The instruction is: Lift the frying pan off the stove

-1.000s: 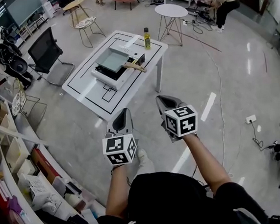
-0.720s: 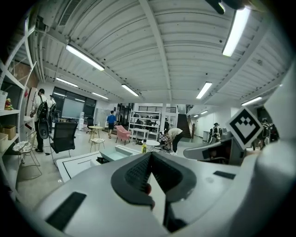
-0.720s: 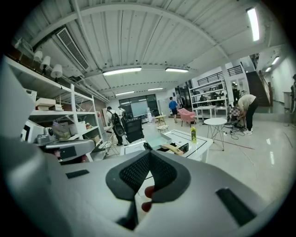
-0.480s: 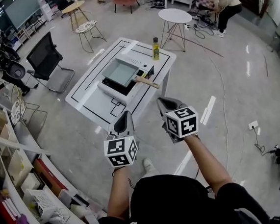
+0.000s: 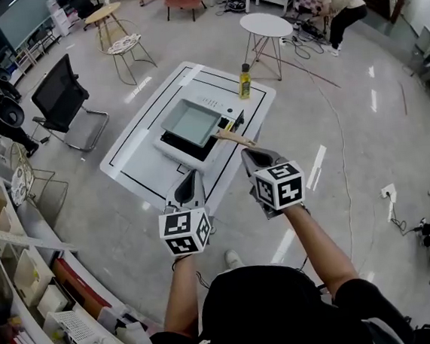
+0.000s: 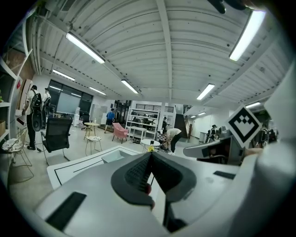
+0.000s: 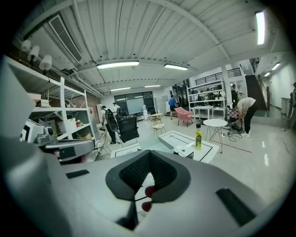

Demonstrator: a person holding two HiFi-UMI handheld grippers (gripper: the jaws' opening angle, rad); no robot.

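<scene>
The frying pan [image 5: 190, 122] is square and grey-green with a wooden handle [image 5: 234, 138] pointing toward me. It rests on a white stove [image 5: 172, 152] on the white table [image 5: 134, 154] ahead. My left gripper [image 5: 193, 176] and right gripper [image 5: 252, 155] are held out side by side over the floor, short of the table's near edge, both shut and empty. In the left gripper view the left gripper [image 6: 149, 155] points at the table with the pan [image 6: 114, 156] beyond. In the right gripper view the right gripper [image 7: 147, 155] has the pan [image 7: 158, 147] and table past its tip.
A yellow oil bottle [image 5: 245, 81] stands at the table's far corner. A black office chair [image 5: 59, 95] is left of the table, and a round white table [image 5: 265, 25] and a stool [image 5: 129, 46] stand behind it. Shelving [image 5: 10, 247] runs along my left. A person [image 5: 339, 3] bends over at the back.
The table with stove and pan has come closer to me and now lies just beyond the gripper tips. Both grippers stay shut in the same pose before my body.
</scene>
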